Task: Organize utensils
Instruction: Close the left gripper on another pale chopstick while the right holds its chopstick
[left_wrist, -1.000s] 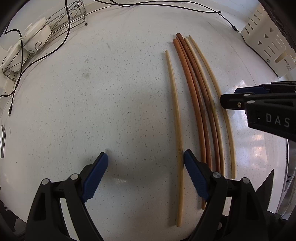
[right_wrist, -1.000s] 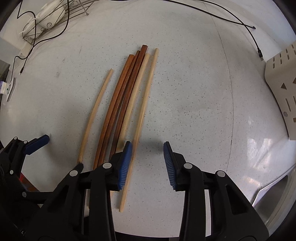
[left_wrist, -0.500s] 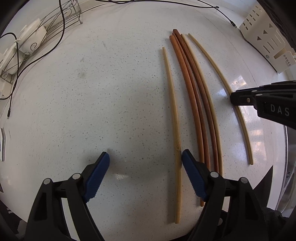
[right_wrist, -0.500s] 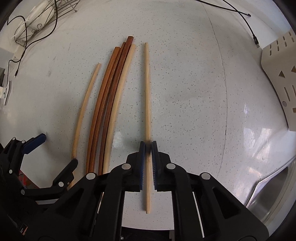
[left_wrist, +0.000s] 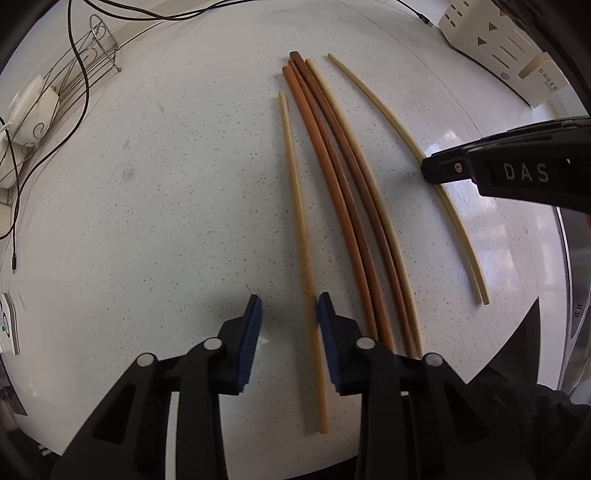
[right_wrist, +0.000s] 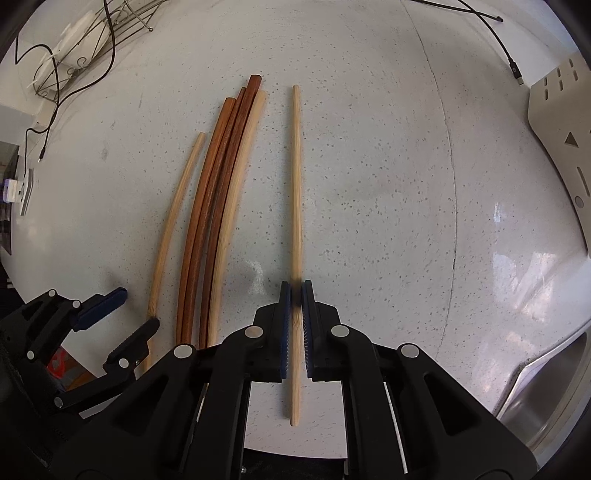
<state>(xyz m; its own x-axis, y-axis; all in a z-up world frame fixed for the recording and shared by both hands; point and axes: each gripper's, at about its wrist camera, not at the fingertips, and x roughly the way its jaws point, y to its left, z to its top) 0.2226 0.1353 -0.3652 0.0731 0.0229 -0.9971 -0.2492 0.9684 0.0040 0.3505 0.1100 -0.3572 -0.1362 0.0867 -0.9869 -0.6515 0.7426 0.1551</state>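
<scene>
Between the blue pads of the right gripper (right_wrist: 294, 295), a pale chopstick (right_wrist: 295, 206) is clamped near its near end, running straight ahead over the speckled white counter (right_wrist: 369, 184) and set apart from the others. Just left of that gripper, a bundle of three chopsticks (right_wrist: 218, 206), two dark brown and one pale, lies side by side and touching. Left again, a second pale chopstick (left_wrist: 301, 236) passes between the jaws of the left gripper (left_wrist: 290, 314), which are closing; its right pad (left_wrist: 327, 325) is at the stick, while its left pad (left_wrist: 253, 325) stands clear with a gap. Both grippers point down at the counter. Ahead and to the right of the right gripper, a cream slotted holder (right_wrist: 557, 122) sits at the counter's edge, with the corner of a steel sink (right_wrist: 546, 384) nearer on that side. Farther ahead and to the left, a wire rack (right_wrist: 96, 37) holds white items, and black cables (left_wrist: 77, 74) trail across the counter's far end.
</scene>
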